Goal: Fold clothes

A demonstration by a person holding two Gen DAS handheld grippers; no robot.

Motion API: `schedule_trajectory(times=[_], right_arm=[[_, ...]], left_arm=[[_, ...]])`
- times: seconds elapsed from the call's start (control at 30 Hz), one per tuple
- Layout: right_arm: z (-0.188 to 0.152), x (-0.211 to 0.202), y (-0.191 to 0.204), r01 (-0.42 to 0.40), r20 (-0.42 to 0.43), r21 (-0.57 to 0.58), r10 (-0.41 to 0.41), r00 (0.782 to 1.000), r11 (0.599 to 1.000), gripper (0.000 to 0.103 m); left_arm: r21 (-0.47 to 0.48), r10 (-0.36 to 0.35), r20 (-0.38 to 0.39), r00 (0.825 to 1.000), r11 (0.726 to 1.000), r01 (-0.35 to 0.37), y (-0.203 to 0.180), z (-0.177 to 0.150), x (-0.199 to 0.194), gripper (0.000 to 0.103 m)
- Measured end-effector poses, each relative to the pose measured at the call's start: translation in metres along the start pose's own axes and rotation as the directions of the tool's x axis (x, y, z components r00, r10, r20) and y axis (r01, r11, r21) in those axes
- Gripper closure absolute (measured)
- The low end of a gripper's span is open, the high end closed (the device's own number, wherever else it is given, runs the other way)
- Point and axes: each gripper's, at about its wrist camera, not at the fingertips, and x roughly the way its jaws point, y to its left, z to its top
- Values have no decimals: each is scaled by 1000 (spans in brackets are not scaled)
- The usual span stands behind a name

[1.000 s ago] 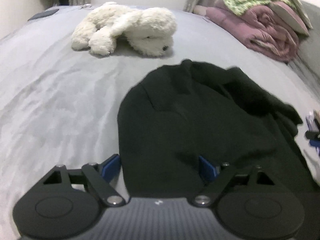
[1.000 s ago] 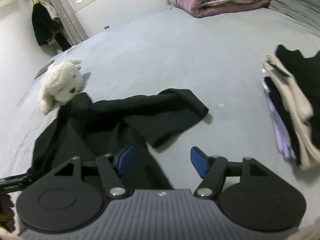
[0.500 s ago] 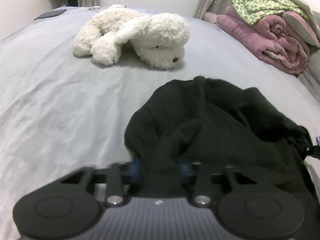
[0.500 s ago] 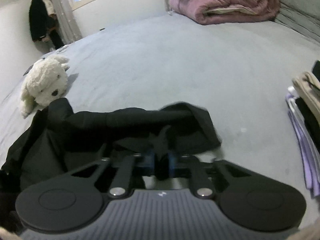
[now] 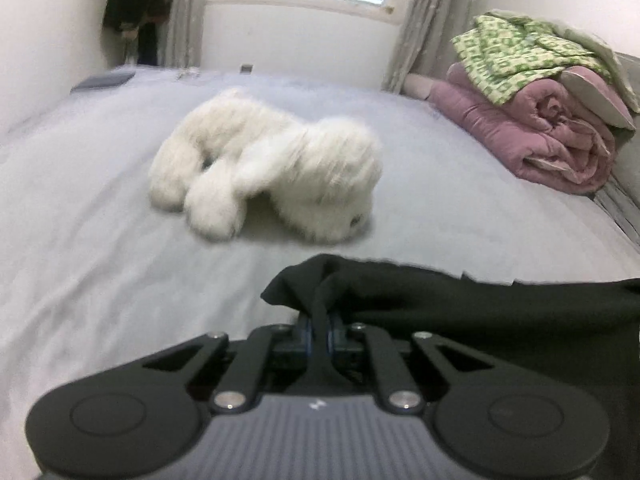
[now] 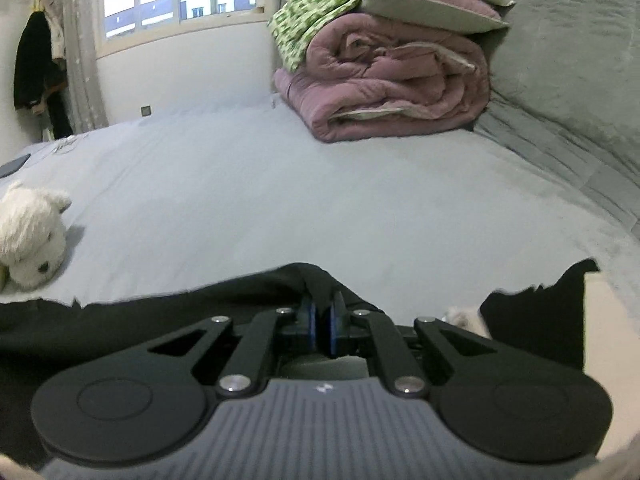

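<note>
A black garment (image 5: pixel 460 300) is held up off the grey bed between both grippers. My left gripper (image 5: pixel 319 326) is shut on one edge of it; the cloth stretches away to the right. My right gripper (image 6: pixel 322 322) is shut on another edge of the same garment (image 6: pixel 120 324), which stretches away to the left. Most of the garment hangs below both views and is hidden.
A white plush dog (image 5: pixel 264 172) lies on the grey bed (image 5: pixel 80 248) ahead of the left gripper, and shows at the left in the right wrist view (image 6: pixel 28 240). A rolled pink quilt (image 6: pixel 392 80) under a green blanket sits at the far right. Stacked clothes (image 6: pixel 532 312) lie beside the right gripper.
Both grippers have shut on the black garment and lifted it off the bed. Both views have tilted up toward the window wall.
</note>
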Motion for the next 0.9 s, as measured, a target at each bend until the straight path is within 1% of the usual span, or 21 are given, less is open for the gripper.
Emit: schedule_trajectory(times=[0.07, 0.13, 0.23, 0.3, 0.33, 0.37, 0.4, 0.43, 0.47, 0.53, 0.6, 0.73, 0.8, 0.9], right_arm=[[2, -2, 1, 0, 4, -11, 0, 1000, 1000, 96], [3, -3, 1, -13, -5, -13, 13, 1000, 1000, 95], [3, -10, -1, -45, -22, 7, 45, 999, 999, 89], [2, -19, 1, -51, -29, 0, 51, 998, 999, 87], [2, -24, 2, -53, -33, -4, 53, 998, 999, 86], [2, -30, 3, -54, -37, -11, 53, 998, 999, 79], [1, -36, 4, -56, -36, -15, 56, 998, 998, 62], [-1, -45, 4, -63, -26, -14, 63, 998, 998, 54], [-2, -53, 4, -73, -19, -14, 72, 997, 997, 48], [-6, -69, 4, -101, -18, -14, 101, 995, 995, 48], [-12, -85, 3, -126, -34, -10, 125, 992, 992, 48], [-28, -114, 1, -164, -64, -3, 163, 985, 987, 48], [-40, -125, -1, -181, -80, 7, 181, 980, 983, 45], [-57, -138, -4, -194, -104, 12, 194, 975, 981, 45]], left_arm=[[45, 18, 13, 1000, 999, -19, -9, 7, 1, 96], [73, 36, 6, 999, 997, -36, -17, 10, 3, 95], [71, 62, -20, 998, 996, -60, -22, 9, 1, 80], [71, 73, -28, 997, 995, -71, -23, 5, -7, 56], [70, 78, -32, 996, 995, -76, -24, 3, -11, 51], [67, 81, -33, 996, 995, -79, -24, 1, -17, 46], [62, 83, -35, 996, 995, -81, -25, -2, -23, 41], [53, 80, -45, 996, 996, -78, -25, -5, -31, 38], [45, 77, -55, 996, 996, -75, -25, -7, -38, 35], [28, 70, -72, 995, 997, -68, -26, -14, -53, 32], [13, 57, -78, 995, 998, -56, -27, -23, -71, 26], [7, 28, -97, 995, 1000, -27, -31, -48, -103, 24], [21, 15, -119, 993, 1000, -12, -34, -65, -117, 24], [47, 7, -131, 991, 999, -1, -37, -92, -136, 23]])
